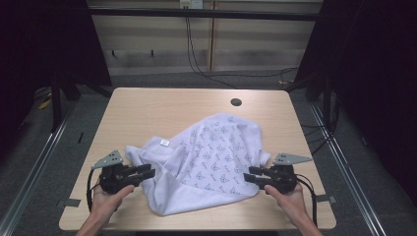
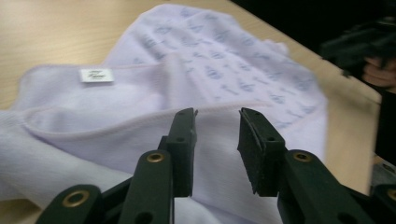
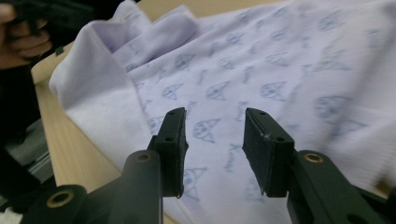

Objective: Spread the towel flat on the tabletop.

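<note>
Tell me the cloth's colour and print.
Pale lilac cloth with small blue cat-face motifs, clearest in the right gripper view.

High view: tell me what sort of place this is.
Probably a lab or recording station, not a home: a light wooden table with a cable hole, black curtains at the sides, metal floor rails and loose cables along the back wall.
</note>
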Tool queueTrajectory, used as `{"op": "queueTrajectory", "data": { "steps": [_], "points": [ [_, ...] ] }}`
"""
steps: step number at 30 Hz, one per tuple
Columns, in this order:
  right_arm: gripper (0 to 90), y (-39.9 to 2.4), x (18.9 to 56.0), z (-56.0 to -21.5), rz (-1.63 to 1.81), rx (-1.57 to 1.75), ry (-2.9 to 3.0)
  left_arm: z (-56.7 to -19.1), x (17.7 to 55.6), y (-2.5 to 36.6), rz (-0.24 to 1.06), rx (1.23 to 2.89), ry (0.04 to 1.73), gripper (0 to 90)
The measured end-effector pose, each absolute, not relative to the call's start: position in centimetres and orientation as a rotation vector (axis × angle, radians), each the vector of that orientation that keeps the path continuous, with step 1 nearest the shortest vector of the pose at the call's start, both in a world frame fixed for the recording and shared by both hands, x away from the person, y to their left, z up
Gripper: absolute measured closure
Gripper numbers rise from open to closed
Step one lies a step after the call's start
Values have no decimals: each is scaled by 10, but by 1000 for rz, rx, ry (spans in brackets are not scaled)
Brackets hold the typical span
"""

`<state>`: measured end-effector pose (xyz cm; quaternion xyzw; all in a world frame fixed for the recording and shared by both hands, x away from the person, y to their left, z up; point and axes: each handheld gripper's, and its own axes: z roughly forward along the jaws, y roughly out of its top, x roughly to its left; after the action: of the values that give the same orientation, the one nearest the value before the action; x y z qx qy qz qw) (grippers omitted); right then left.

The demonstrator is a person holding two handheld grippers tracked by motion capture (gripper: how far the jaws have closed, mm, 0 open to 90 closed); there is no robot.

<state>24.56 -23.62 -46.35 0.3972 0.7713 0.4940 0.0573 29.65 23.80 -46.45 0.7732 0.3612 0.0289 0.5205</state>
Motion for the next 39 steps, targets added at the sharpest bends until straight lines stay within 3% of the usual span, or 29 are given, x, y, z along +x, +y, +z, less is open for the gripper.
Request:
{"op": "queueTrajectory", "data": {
  "steps": [3,7,12,14,19,22,26,32,35,38,39],
  "points": [
    [583,-217,252,-475,1432,1169,2433,-474,317,233,79,1886,897,656],
    [477,-198,264,-491,1346,1180,2503,-488,326,227,105,1964,919,546],
    [454,-183,266,-503,1191,1086,2528,-500,321,220,64,2058,891,593],
    [513,-182,263,-505,1172,1073,2486,-500,319,219,34,2051,889,613],
    [810,-193,271,-507,1182,1067,2468,-500,305,216,-7,2074,860,656],
    [863,-200,279,-508,1216,1094,2476,-498,295,212,-42,2094,819,643],
    [860,-208,292,-508,1181,1117,2452,-497,280,201,-114,2119,754,626],
    [837,-235,321,-507,1114,1226,2368,-482,268,199,-72,2058,680,653],
    [823,-246,324,-508,1122,1299,2310,-474,277,219,-28,1953,728,693],
    [727,-242,317,-502,1113,1273,2339,-470,288,241,18,1911,762,810],
    [714,-239,312,-499,1134,1254,2348,-472,292,246,47,1925,792,809]
  ]
}}
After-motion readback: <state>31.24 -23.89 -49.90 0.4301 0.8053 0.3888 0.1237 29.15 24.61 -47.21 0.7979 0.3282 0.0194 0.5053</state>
